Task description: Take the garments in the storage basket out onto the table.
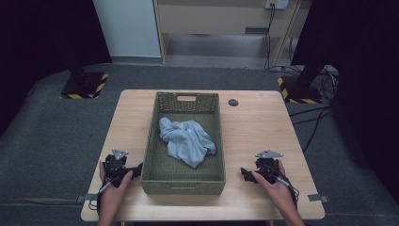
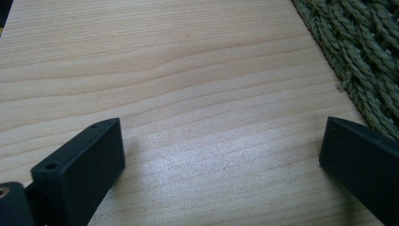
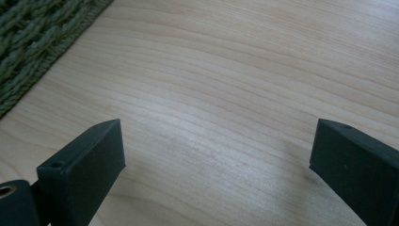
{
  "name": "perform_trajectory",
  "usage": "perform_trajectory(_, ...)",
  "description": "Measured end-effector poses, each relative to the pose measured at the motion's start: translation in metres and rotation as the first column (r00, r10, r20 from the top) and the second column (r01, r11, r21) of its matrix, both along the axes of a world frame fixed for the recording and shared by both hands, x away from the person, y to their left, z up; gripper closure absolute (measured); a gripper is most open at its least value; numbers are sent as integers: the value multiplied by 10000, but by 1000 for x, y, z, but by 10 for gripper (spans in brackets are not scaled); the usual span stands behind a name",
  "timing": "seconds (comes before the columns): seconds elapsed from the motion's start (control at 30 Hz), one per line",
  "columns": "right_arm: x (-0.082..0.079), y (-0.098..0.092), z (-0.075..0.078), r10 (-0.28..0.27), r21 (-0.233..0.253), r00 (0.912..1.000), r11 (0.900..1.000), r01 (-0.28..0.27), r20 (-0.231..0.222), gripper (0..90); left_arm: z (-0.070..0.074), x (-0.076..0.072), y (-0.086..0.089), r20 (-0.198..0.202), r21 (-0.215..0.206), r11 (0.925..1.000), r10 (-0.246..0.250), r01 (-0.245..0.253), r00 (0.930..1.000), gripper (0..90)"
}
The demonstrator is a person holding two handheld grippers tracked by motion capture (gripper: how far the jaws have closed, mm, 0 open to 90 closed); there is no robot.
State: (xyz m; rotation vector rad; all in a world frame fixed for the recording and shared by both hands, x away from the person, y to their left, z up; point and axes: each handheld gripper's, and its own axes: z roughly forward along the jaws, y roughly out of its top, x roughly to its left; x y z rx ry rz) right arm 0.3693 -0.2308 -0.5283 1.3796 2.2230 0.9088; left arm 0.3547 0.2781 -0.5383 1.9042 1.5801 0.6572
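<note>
Resting both tongs on the bench, one at each near corner of the green woven basket [image 1: 183,181]: left tongs [image 1: 134,170] just left of the basket's near-left corner, right tongs [image 1: 245,173] a little to the right of its near-right corner. Standing released, both pairs, jaws spread wide over bare wood with nothing between them in either gripper view. Lying crumpled inside the basket, toward its middle, a pale blue cloth [image 1: 187,138], well apart from both tongs. Judging by this, still waiting at the start, before any reach. Calling next for lifting over the basket wall, lowering onto a raised fold of the cloth, and clenching there.
</note>
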Motion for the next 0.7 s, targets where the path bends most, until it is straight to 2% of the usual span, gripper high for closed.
perform_trajectory(0.4,-8,5,32,308,180,9990,9993,-314,326,29,0,0,0,8,-10,10000,9,-9,10000,0)
perform_trajectory(0.63,-8,7,59,383,190,9970,9990,-396,667,28,0,0,0,0,-1,10000,0,0,10000,0)
perform_trajectory(0.67,-7,7,68,382,191,9956,9990,-400,860,26,0,0,0,7,-10,10000,9,-9,10000,0)
perform_trajectory(0.7,-7,7,68,382,191,9956,9990,-400,860,26,0,0,0,7,-10,10000,9,-9,10000,0)
